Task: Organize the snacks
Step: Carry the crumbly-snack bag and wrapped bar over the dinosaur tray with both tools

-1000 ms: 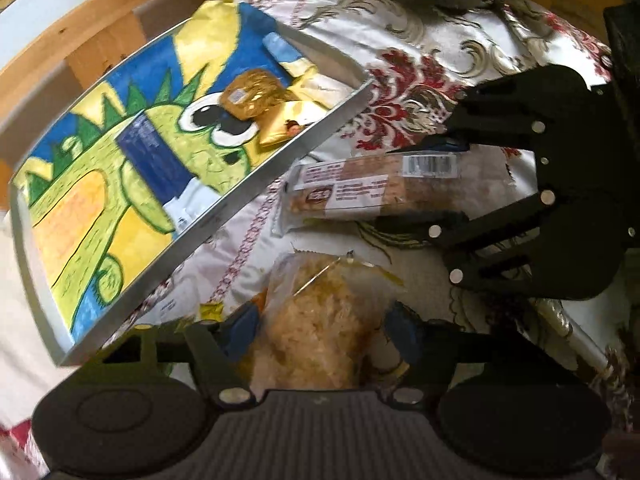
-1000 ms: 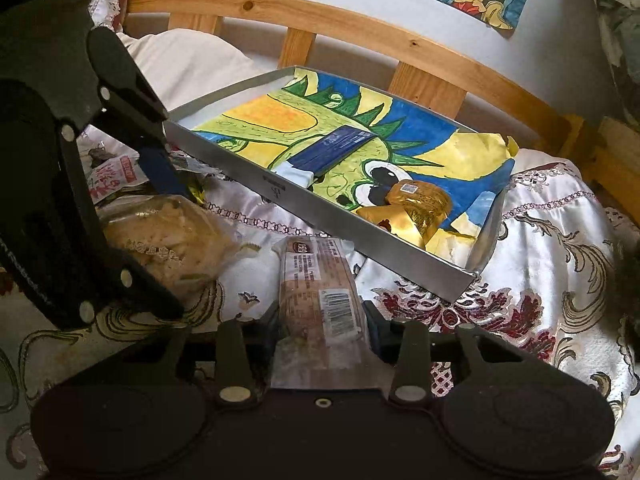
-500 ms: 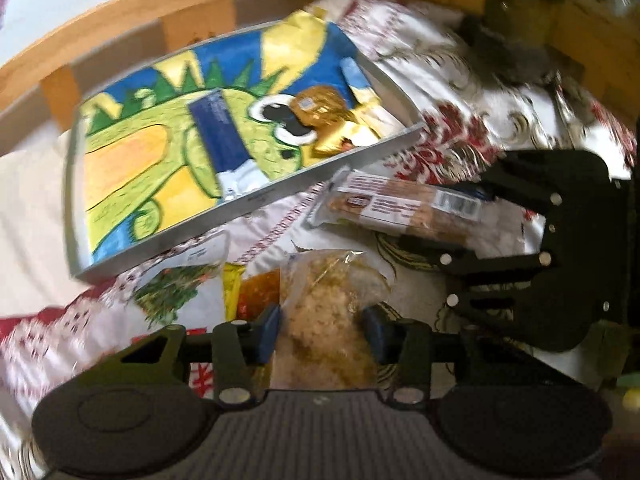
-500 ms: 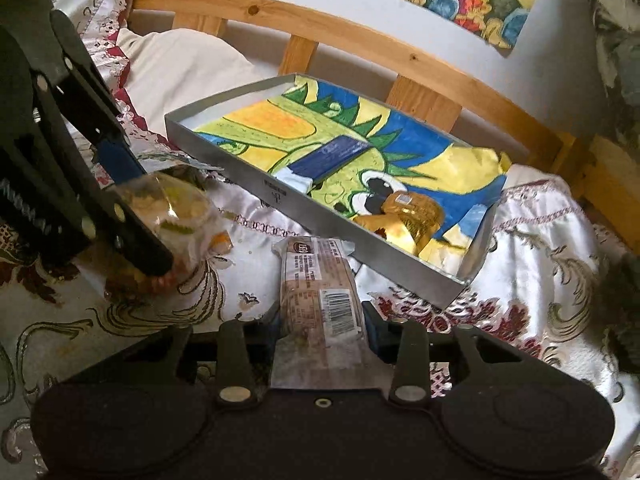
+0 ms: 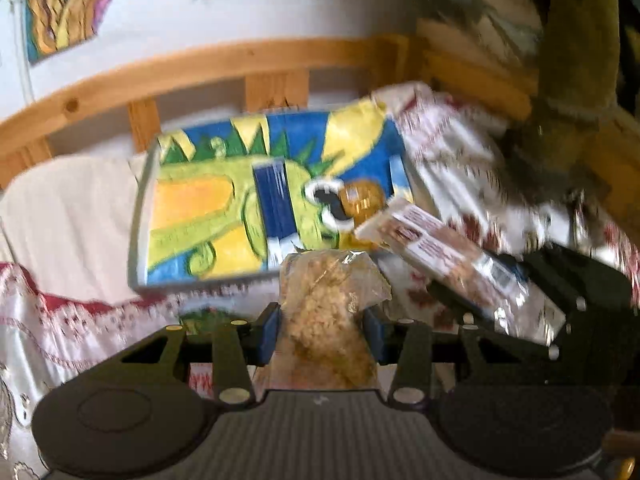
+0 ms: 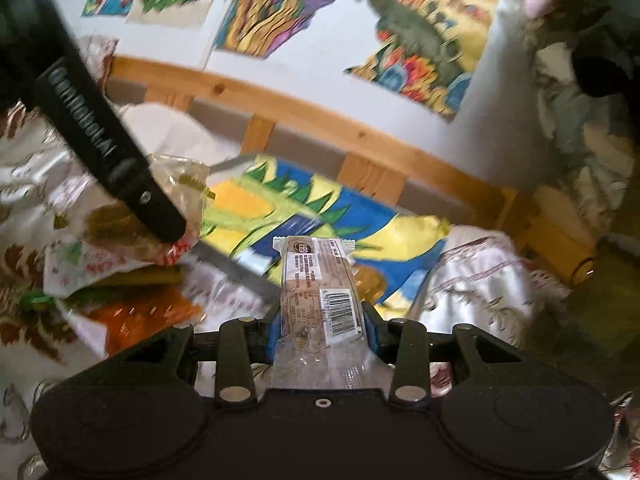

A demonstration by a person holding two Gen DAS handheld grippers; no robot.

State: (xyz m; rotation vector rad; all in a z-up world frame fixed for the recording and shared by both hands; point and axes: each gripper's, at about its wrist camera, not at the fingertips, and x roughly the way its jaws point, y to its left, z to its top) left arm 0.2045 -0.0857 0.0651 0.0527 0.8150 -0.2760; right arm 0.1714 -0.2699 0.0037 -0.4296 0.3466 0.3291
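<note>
My left gripper [image 5: 322,330] is shut on a clear bag of crumbly yellow snack [image 5: 326,316], lifted above the bedspread in front of the dinosaur-print tray [image 5: 140,208]. My right gripper [image 6: 320,326] is shut on a long wrapped brown bar [image 6: 318,284], also lifted and pointing at the tray [image 6: 236,268]. In the left wrist view the right gripper [image 5: 516,316] holds the bar [image 5: 448,252] by the tray's right corner. The tray holds a dark blue packet [image 5: 276,204] and a gold-wrapped snack [image 5: 360,198].
More snack packets, white-red [image 6: 100,260] and orange [image 6: 140,312], lie on the patterned bedspread [image 6: 480,276] left of the tray. A wooden bed rail [image 5: 200,68] and a wall with colourful pictures [image 6: 420,32] stand behind the tray.
Both grippers have lifted their snacks off the bedspread and tilted up toward the tray. The views now show the bed rail and wall; the frames are motion-blurred.
</note>
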